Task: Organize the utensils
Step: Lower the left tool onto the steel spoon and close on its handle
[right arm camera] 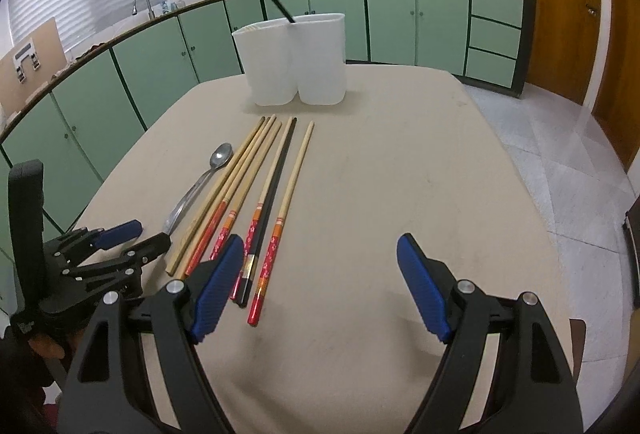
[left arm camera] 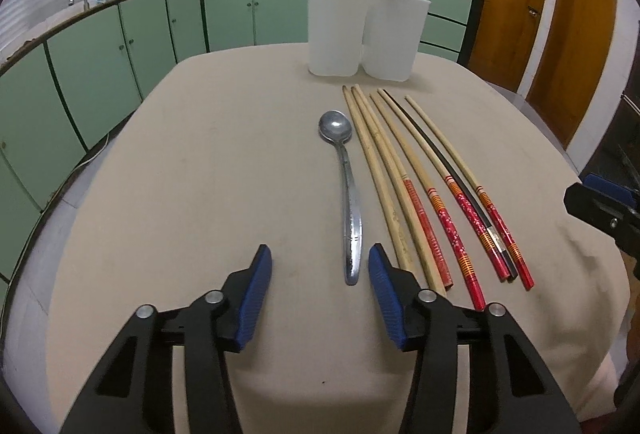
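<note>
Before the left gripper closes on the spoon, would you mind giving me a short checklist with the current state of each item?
1. Handle end of the silver metal spoon lies between the left gripper fingers: ok.
2. Fingers not yet pressing the spoon: ok, gaps show on both sides.
3. Right-hand blue finger clear of the nearest plain bamboo chopstick: not ok, it looks very close.
4. White plastic two-compartment holder upright at the far end of the table: ok.
5. Right gripper open and holding nothing: ok.
6. Which compartment is meant for spoons: cannot tell.
</note>
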Demonstrator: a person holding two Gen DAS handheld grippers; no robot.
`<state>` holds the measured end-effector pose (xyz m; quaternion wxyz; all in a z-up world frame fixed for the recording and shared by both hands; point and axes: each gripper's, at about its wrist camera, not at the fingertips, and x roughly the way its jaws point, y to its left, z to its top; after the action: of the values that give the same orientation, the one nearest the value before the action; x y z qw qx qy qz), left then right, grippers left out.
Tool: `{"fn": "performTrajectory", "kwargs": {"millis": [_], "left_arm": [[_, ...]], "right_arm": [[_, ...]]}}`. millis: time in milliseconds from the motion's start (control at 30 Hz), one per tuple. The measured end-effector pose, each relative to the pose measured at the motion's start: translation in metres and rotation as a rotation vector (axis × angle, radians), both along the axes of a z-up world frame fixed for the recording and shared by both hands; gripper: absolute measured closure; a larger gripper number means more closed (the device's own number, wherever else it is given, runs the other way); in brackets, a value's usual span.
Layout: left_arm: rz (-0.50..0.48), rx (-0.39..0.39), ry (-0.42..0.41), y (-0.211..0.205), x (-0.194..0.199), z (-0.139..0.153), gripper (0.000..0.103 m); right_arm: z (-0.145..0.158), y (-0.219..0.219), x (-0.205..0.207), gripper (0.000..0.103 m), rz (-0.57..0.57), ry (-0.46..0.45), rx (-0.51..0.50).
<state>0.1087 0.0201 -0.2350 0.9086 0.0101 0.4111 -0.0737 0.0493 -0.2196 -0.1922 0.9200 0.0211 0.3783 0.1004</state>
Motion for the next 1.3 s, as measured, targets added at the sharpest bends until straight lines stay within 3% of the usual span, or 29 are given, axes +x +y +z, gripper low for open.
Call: {"fn": "performTrajectory", "kwargs": {"millis": [100, 233, 333, 567, 700, 1100, 1167, 1233, 1300], "left_arm": [[-0.006, -0.012, 0.004, -0.001, 0.002, 0.0, 0.055], [-0.019, -0.013, 0.011, -0.005, 0.008, 0.001, 0.071], [-0.02, -0.027, 0.021, -0.008, 0.011, 0.001, 0.077], [-0.016, -0.028, 0.018, -0.011, 0.009, 0.0, 0.079], [-0.022, -0.022, 0.013, -0.012, 0.006, -0.001, 0.094], [-0.05, -0.028, 0.04, -0.004, -0.013, 0.003, 0.095], [-0.053, -0.038, 0.047, -0.002, -0.016, 0.004, 0.09], [-0.037, -0.04, 0.037, -0.001, -0.014, 0.007, 0.073], [-0.016, -0.049, 0.026, 0.001, -0.005, 0.01, 0.073]], "right_arm": [[0.001, 0.0, 0.0, 0.026, -0.002, -0.002, 0.005], [-0.001, 0.0, 0.001, 0.026, -0.002, 0.003, 0.001], [-0.002, -0.002, 0.001, 0.026, -0.005, 0.008, 0.005], [-0.007, -0.003, 0.004, 0.027, -0.008, 0.022, 0.012], [-0.013, 0.001, 0.005, 0.028, 0.0, 0.04, 0.011], [-0.017, 0.0, 0.007, 0.029, 0.0, 0.05, 0.01], [-0.017, 0.001, 0.008, 0.029, 0.002, 0.051, 0.009], [-0.018, 0.0, 0.009, 0.029, -0.001, 0.053, 0.01], [-0.018, 0.0, 0.01, 0.029, -0.005, 0.055, 0.012]]}}
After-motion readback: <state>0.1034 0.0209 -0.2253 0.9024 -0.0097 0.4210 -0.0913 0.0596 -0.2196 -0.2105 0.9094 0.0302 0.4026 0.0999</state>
